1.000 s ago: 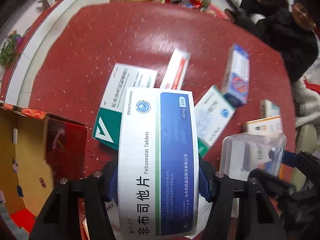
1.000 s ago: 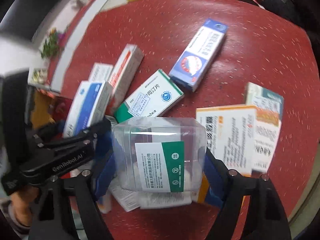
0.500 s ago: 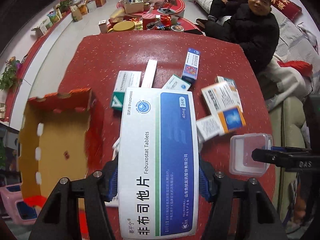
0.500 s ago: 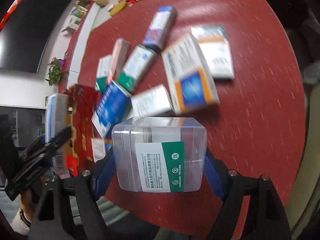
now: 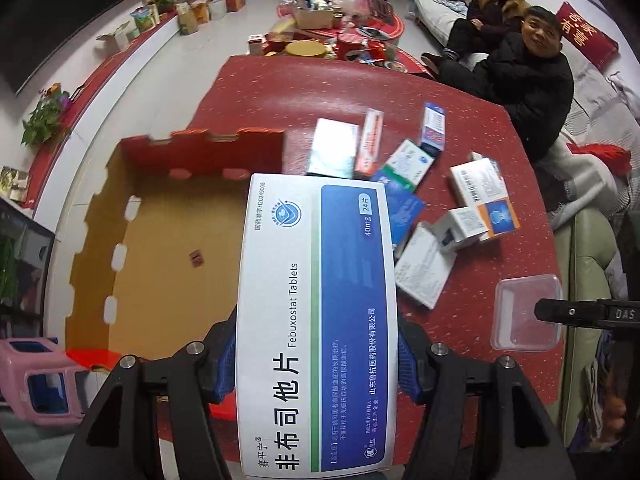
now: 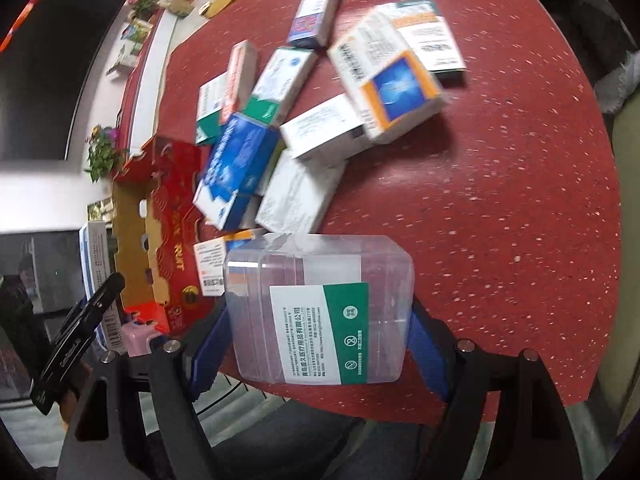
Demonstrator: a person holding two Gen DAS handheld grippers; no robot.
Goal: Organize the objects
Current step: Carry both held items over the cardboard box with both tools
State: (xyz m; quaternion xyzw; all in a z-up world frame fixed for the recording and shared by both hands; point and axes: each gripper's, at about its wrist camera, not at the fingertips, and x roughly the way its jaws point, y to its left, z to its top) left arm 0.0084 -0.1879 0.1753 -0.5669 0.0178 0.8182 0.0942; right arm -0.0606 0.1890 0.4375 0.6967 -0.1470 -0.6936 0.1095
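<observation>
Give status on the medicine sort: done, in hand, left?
Done: nothing visible in the cardboard box but a small scrap. In hand: left tool grips the Febuxostat carton; right tool grips the clear plastic case. Left: the medicine boxes on the red table.

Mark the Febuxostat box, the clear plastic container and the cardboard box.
Febuxostat box (image 5: 316, 320), left wrist view, white-and-blue front face.
Clear plastic container (image 6: 320, 308), right wrist view, labelled side.
Cardboard box (image 5: 176, 232), left wrist view, bare inner floor.

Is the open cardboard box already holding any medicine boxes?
No. The cardboard box shows a bare brown floor with only a small scrap.
</observation>
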